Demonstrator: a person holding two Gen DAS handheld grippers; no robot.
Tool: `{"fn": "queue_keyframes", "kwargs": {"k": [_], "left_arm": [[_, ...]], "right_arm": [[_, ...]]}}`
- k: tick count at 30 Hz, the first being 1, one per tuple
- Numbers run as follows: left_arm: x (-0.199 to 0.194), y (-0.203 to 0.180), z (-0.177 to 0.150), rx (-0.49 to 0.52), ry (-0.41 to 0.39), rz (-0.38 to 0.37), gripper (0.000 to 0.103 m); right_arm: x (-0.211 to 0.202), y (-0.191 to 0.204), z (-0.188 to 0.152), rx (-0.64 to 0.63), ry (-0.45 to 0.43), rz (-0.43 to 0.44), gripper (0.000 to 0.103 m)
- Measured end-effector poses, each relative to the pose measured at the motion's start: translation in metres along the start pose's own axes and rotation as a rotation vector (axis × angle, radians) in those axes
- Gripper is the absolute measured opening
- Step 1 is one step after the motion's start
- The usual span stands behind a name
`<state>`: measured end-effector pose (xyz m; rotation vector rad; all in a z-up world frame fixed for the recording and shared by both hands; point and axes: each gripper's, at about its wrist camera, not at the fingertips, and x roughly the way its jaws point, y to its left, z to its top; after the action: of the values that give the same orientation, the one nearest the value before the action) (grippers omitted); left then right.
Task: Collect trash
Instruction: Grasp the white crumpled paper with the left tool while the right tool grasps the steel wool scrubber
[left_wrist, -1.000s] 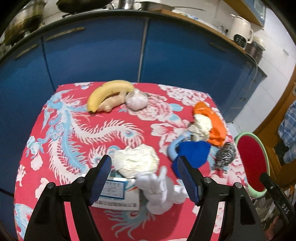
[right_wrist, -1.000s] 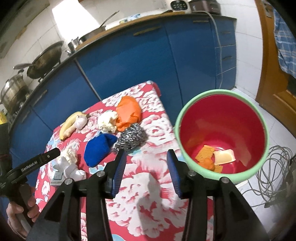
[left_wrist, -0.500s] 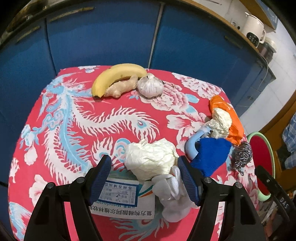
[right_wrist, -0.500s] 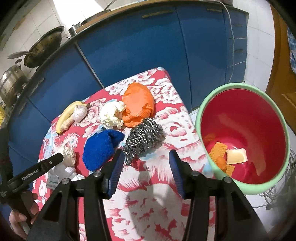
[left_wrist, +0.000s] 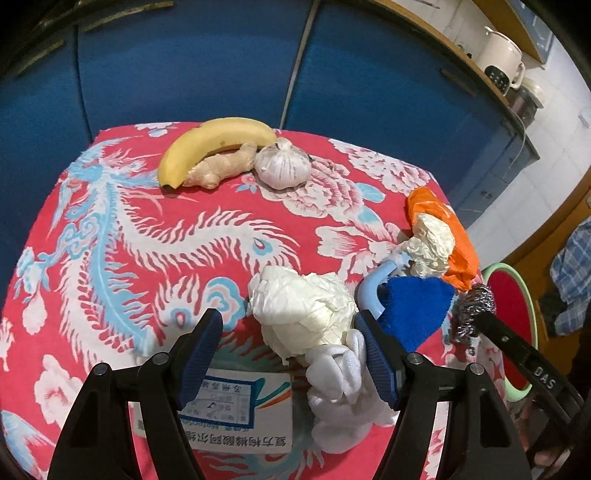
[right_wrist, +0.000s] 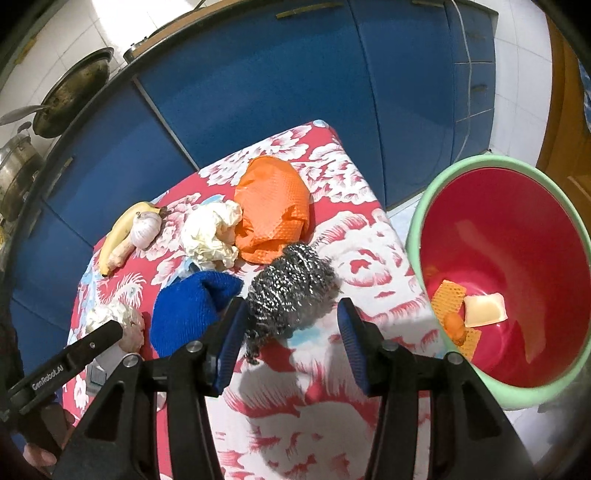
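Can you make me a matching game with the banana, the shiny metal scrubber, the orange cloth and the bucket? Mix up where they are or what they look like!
Things:
1. banana
2. steel scrubber
3. orange cloth
4. bucket

Clues:
A. green rim, red inside
B. beside the ginger and garlic
C. just ahead of the right gripper's open fingers
D. touching the crumpled paper ball, at the far edge of the table

Pairs: 1-B, 2-C, 3-D, 4-A

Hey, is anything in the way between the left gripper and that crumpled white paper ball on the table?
Nothing visible. The left gripper is open and the crumpled white paper ball lies just ahead between its fingertips. A white cloth wad sits against its near side, by the right finger.
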<state>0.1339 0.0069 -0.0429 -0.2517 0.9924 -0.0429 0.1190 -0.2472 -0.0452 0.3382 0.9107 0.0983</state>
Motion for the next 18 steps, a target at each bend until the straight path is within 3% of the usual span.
{"fn": "queue_keyframes", "kwargs": {"k": [2, 8, 15, 18], "left_arm": [[0.001, 0.000, 0.000, -0.002, 0.001, -0.010, 0.073], [0.000, 0.000, 0.002, -0.003, -0.009, -0.052, 0.046], [-0.008, 0.001, 0.001, -0.005, -0.027, -0.055, 0.042], [-0.016, 0.000, 0.001, -0.001, -0.050, -0.063, 0.042]], "right_arm": [[0.004, 0.002, -0.001, -0.004, 0.005, 0.005, 0.052], [0.013, 0.003, -0.002, -0.003, 0.019, 0.024, 0.050], [0.009, 0.005, -0.003, -0.029, 0.007, 0.033, 0.027], [0.004, 0.006, -0.004, -0.040, -0.005, 0.035, 0.012]]}}
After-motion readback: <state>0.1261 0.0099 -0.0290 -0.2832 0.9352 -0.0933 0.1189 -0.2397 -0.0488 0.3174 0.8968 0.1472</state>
